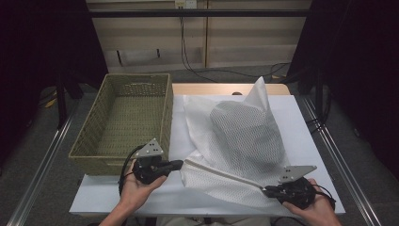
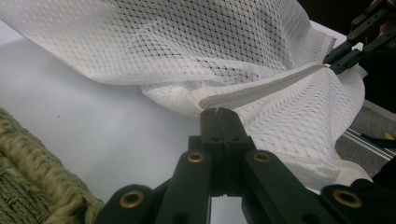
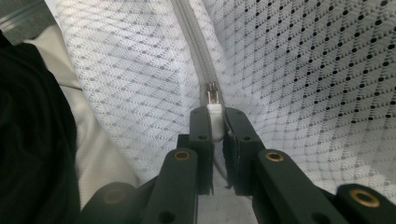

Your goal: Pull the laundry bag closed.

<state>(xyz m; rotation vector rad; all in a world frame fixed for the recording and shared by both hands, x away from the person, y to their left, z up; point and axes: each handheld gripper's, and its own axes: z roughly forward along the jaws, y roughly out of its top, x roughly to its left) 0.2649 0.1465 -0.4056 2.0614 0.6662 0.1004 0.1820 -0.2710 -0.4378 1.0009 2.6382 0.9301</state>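
A white mesh bag (image 1: 244, 136) lies bulging on the white table (image 1: 301, 132), its zipper (image 1: 221, 173) running along the near edge between my two grippers. My left gripper (image 1: 181, 163) is shut on the bag's left zipper end (image 2: 212, 100); in the left gripper view the jaws (image 2: 218, 112) meet with no gap. My right gripper (image 1: 266, 189) is shut on the white zipper pull (image 3: 214, 112), just behind the metal slider (image 3: 212, 93), at the zipper's right end. The right gripper (image 2: 334, 63) also appears far off in the left gripper view, pinching that same end.
A woven olive basket (image 1: 165, 117) stands open at the table's left, close beside my left gripper, and its wall (image 2: 32, 158) fills the left gripper view's corner. Metal rails run along both table sides. Cables trail on the floor beyond.
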